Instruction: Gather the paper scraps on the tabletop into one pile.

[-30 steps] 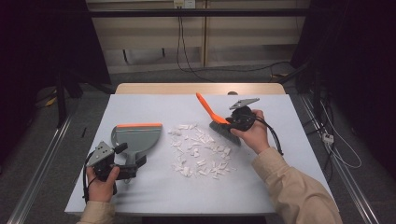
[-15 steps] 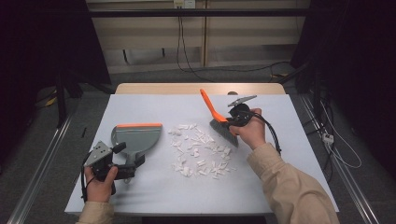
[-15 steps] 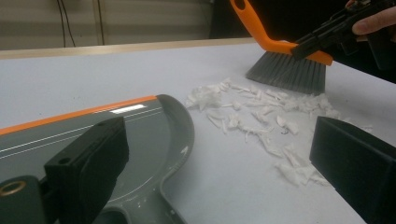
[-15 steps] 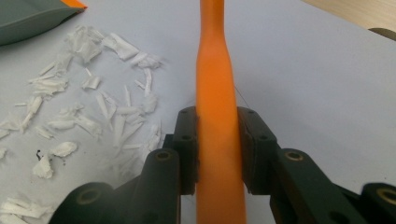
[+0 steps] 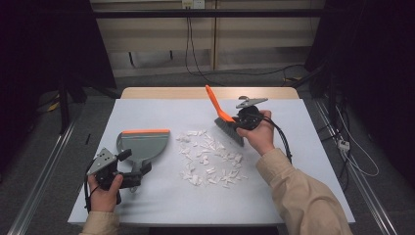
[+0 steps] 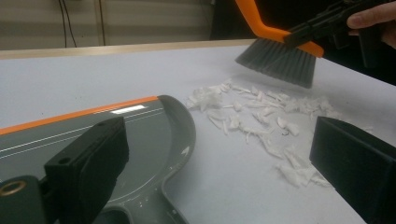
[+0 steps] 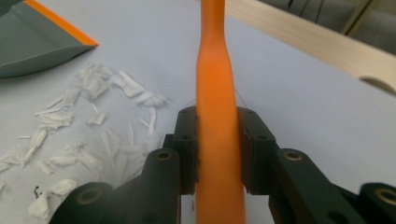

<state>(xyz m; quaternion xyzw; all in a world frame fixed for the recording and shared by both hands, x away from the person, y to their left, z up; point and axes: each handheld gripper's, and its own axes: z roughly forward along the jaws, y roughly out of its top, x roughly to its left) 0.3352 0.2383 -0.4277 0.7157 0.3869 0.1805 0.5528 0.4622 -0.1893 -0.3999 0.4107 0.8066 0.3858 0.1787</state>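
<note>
High view: the right gripper (image 5: 241, 121), clamped on the orange-handled grey-bristled hand brush (image 5: 222, 117), has lifted it slightly since earlier, above the scattered white paper scraps (image 5: 208, 159).

Left gripper view: jaws stand open beside the grey orange-edged plastic dustpan (image 6: 93, 135), unmoved.

Right gripper view: pads (image 7: 187, 140) squeeze the handle.

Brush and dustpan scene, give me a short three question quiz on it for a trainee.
1. True or false: the right gripper is shut on the brush.
2. Where do the paper scraps lie? A) in the dustpan B) on the table C) under the left gripper
3. What colour is the dustpan's front edge?

Key: 1 true; 2 B; 3 orange.
</note>
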